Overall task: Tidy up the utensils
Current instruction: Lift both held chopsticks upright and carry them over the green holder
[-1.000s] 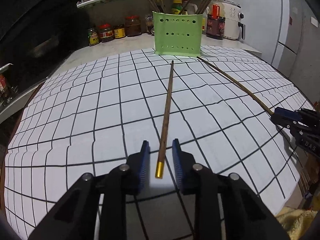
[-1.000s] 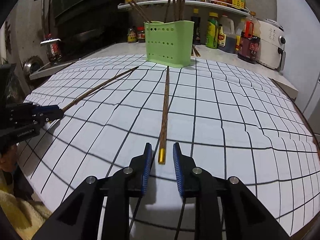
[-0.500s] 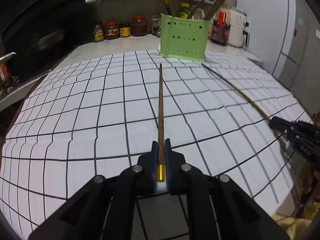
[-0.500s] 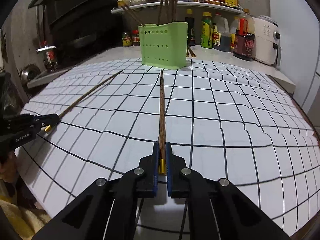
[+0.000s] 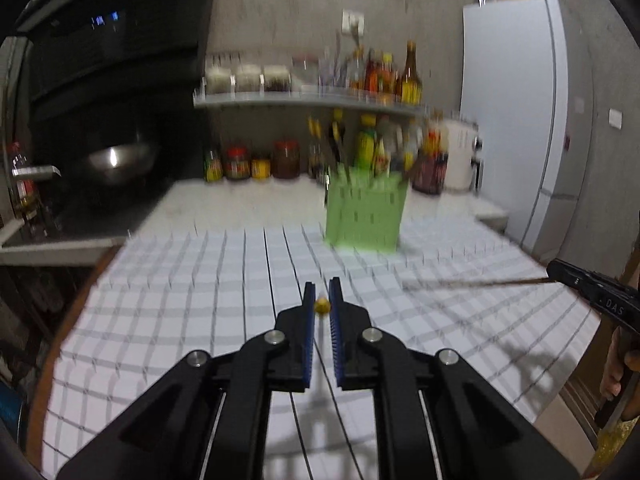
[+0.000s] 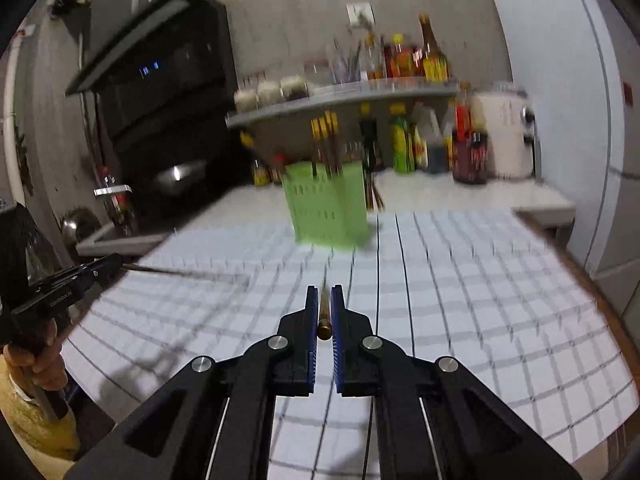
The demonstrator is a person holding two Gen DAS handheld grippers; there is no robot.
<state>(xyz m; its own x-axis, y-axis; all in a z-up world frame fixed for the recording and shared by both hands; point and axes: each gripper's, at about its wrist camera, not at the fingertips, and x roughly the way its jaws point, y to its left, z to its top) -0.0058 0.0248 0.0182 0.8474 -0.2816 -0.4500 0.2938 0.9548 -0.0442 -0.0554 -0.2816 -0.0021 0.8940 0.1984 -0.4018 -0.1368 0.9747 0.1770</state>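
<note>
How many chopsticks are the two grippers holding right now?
2. One chopstick sits end-on between the left gripper's jaws; another chopstick is pinched in the right gripper. More stand blurred in the green holder.

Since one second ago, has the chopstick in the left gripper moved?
Yes. The chopstick has left the grid mat; held in the left gripper, it now points end-on toward the green holder.
</note>
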